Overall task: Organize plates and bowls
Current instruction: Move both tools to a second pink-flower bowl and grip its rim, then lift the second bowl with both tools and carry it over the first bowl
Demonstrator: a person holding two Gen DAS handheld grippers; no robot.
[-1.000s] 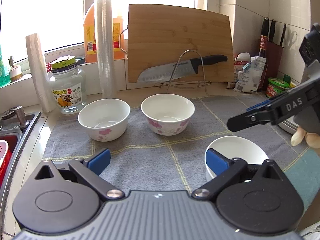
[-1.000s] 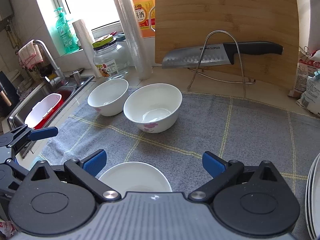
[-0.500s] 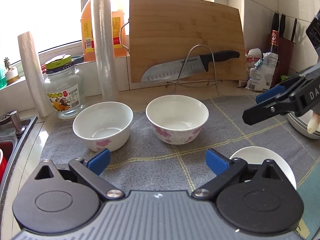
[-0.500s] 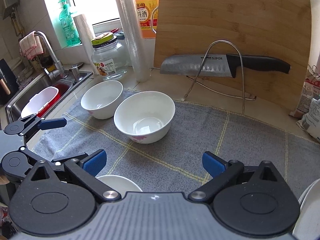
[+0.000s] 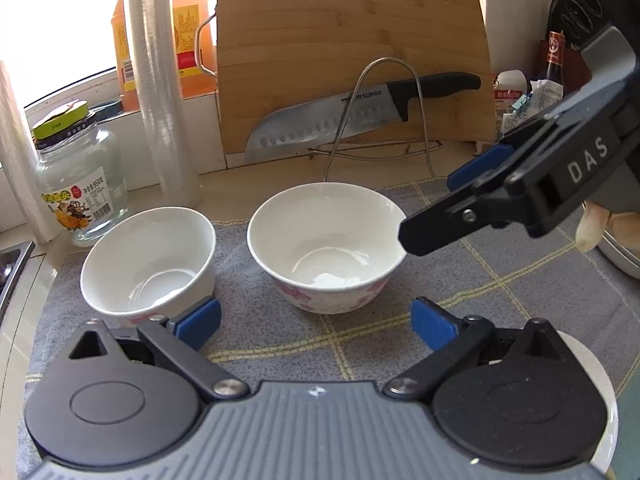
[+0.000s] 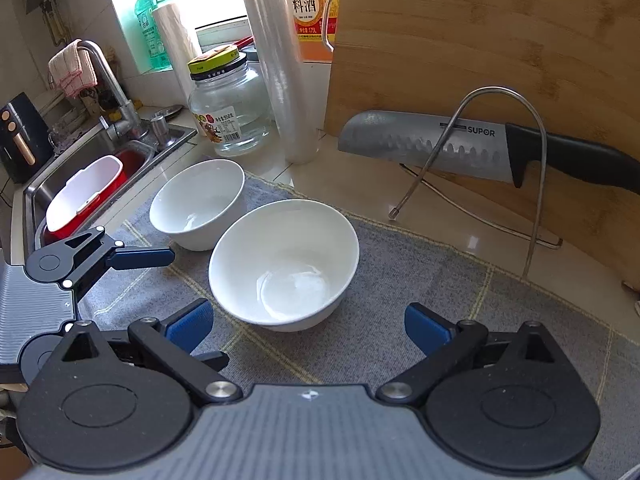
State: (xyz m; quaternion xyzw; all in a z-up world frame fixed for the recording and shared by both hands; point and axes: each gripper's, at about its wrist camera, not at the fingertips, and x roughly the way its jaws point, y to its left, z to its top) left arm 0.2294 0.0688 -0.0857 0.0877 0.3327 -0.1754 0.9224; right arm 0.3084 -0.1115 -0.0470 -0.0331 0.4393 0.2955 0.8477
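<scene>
Bowls are seen on the grey mat (image 6: pixel 420 280): a smaller bowl (image 5: pixel 150 264) at left, just beside a flowered bowl (image 5: pixel 326 254). A third bowl (image 5: pixel 600 384) is half hidden. Left gripper (image 5: pixel 316 322) and right gripper (image 6: pixel 308 324) are held spread, empty. Bare mat lies rightward.

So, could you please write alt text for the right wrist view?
The open right gripper hovers over a grey mat, facing a white bowl, with a second bowl behind it. The open left gripper reaches in from the left; a knife rests against a cutting board.
</scene>
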